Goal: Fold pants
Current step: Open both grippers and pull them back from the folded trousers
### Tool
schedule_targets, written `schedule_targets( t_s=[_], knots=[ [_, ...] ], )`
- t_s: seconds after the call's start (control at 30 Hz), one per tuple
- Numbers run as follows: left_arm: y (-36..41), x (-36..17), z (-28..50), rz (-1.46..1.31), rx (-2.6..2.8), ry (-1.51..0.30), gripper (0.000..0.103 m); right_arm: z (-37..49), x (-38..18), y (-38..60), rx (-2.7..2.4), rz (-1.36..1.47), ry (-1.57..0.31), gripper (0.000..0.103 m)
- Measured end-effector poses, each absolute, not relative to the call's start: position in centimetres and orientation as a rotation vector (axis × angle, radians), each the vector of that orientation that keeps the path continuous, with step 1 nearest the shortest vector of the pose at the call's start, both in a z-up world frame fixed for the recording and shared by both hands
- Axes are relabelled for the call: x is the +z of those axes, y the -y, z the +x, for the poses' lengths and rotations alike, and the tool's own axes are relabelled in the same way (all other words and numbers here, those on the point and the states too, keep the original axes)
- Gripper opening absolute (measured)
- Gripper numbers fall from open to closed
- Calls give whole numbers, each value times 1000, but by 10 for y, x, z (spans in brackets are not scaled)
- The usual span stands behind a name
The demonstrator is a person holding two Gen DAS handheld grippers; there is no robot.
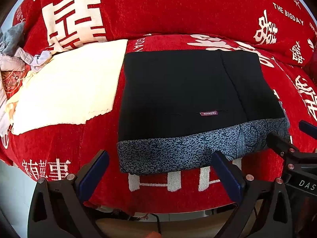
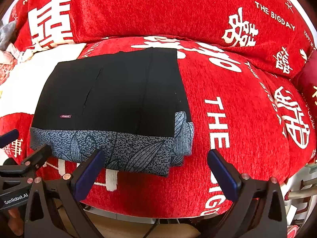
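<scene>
The black pants (image 1: 182, 91) lie folded into a flat rectangle on the red sofa seat, with a speckled blue-grey waistband (image 1: 178, 152) along the near edge and a small "FASHION" label (image 1: 209, 113). They show in the right wrist view too (image 2: 118, 91). My left gripper (image 1: 160, 170) is open and empty, just in front of the waistband. My right gripper (image 2: 155, 168) is open and empty at the pants' near right corner. Each gripper shows at the edge of the other's view.
A cream folded cloth (image 1: 65, 87) lies left of the pants. A heap of grey and patterned clothes (image 1: 11, 59) sits at the far left. The red sofa (image 2: 227, 119) with white lettering has its back cushions behind and its front edge just below the grippers.
</scene>
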State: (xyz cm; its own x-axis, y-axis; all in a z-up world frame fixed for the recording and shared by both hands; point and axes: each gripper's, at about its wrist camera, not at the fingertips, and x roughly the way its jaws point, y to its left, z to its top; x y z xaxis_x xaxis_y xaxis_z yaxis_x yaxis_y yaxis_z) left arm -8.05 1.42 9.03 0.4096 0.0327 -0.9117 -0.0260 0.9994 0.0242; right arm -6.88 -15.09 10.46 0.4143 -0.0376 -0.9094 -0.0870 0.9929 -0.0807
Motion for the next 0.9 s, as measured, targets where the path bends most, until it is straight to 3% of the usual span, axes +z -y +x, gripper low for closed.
schedule_targets(
  t_s=[0.9],
  knots=[
    [-13, 90, -82, 1, 21, -1152, 103, -69, 110, 147, 39, -129, -1136, 103]
  ],
)
